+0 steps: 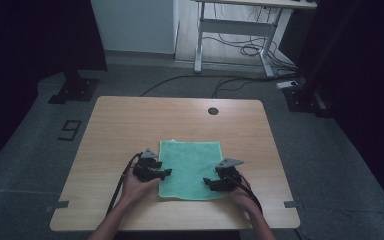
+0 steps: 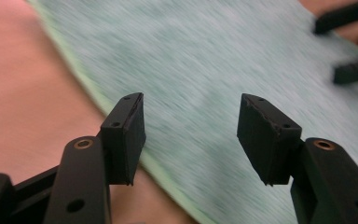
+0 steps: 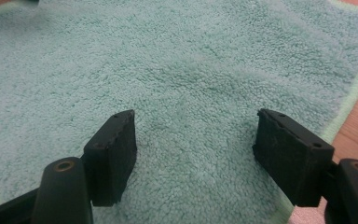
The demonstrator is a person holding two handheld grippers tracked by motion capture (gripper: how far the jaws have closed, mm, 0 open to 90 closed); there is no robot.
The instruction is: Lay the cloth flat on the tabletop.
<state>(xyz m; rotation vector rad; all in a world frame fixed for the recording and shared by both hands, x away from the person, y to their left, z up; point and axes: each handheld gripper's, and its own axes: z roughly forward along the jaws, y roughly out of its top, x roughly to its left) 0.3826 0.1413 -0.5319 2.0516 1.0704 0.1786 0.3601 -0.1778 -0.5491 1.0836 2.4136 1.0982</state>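
A green towel [image 1: 190, 167] lies flat on the wooden table [image 1: 130, 125], near its front edge. My left gripper [image 1: 166, 173] hovers at the towel's left edge, jaws open and empty, one jaw over the wood and one over the towel [image 2: 205, 70]. My right gripper [image 1: 208, 183] is over the towel's front right part, jaws open with nothing between them. In the right gripper view the towel [image 3: 177, 74] spreads flat under the right gripper [image 3: 193, 137]. In the left gripper view the left gripper [image 2: 191, 119] faces the right gripper's jaws [image 2: 349, 44] across the towel.
A round cable hole [image 1: 213, 111] sits near the table's far edge. Beyond the table stand a white desk frame [image 1: 235, 30] with loose cables on the floor and dark stands at both sides. Tape marks [image 1: 57, 205] sit at the front corners.
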